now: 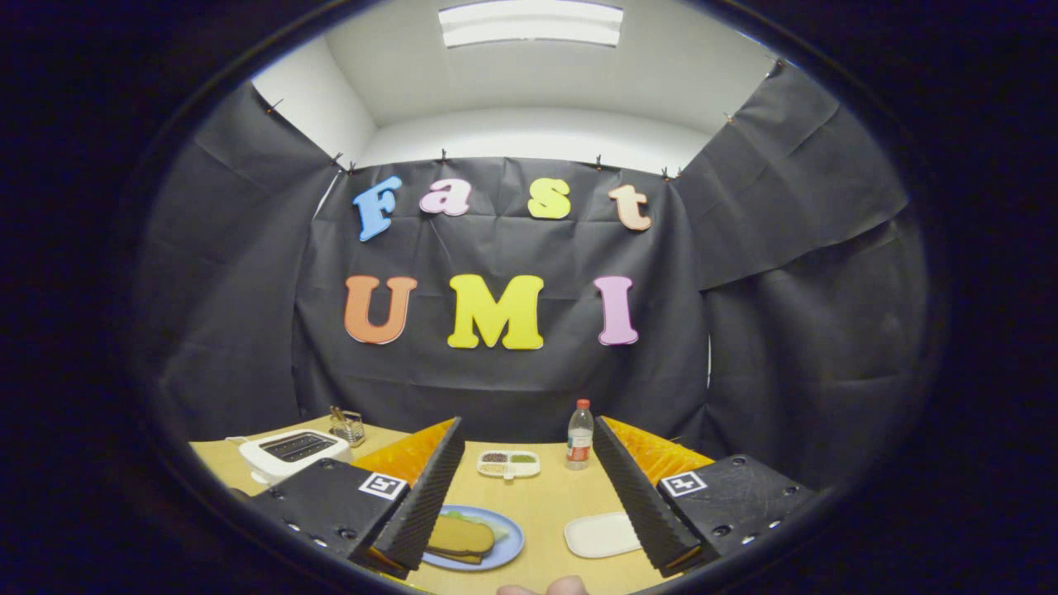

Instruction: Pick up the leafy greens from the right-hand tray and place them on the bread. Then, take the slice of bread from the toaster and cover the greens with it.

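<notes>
The black two-finger gripper (529, 496) hangs wide open and empty above the wooden table (545, 504). Between its fingers lies a blue plate (504, 549) with a brown bread slice (460, 535) over greens; no label is legible.

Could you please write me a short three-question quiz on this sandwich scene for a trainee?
1. True or false: the gripper is shut on a slice of bread.
2. What lies on the blue plate between the fingers: A) a bare plate, B) a closed sandwich with greens, C) a bottle?
3. Which thing stands beyond the fingers, near the booth wall, beside the small divided dish?

Key
1. False: the fingers are spread apart, holding nothing.
2. B.
3. The bottle.
</notes>
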Action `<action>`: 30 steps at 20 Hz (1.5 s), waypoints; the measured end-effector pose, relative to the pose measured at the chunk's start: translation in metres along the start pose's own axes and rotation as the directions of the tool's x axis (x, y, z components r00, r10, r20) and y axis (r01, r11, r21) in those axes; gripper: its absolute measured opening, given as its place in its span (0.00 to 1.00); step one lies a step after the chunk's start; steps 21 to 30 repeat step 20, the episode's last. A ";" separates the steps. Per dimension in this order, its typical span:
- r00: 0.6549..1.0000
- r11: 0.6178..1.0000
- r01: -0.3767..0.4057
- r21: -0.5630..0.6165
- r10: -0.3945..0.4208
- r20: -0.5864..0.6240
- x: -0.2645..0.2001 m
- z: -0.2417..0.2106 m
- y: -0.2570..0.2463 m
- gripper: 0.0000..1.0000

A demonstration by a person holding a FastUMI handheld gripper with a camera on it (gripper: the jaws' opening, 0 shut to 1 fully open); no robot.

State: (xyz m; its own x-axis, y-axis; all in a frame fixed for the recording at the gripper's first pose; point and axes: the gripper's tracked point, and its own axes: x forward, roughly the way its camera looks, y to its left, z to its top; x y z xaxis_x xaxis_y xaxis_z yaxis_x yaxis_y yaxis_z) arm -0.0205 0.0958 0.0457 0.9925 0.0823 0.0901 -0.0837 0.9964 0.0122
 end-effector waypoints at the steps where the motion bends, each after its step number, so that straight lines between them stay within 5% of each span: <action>1: 1.000 1.000 -0.005 0.000 0.005 -0.004 -0.001 -0.003 0.002 0.95; 30: 0.999 0.999 -0.032 0.015 0.032 0.010 0.006 -0.005 0.016 0.95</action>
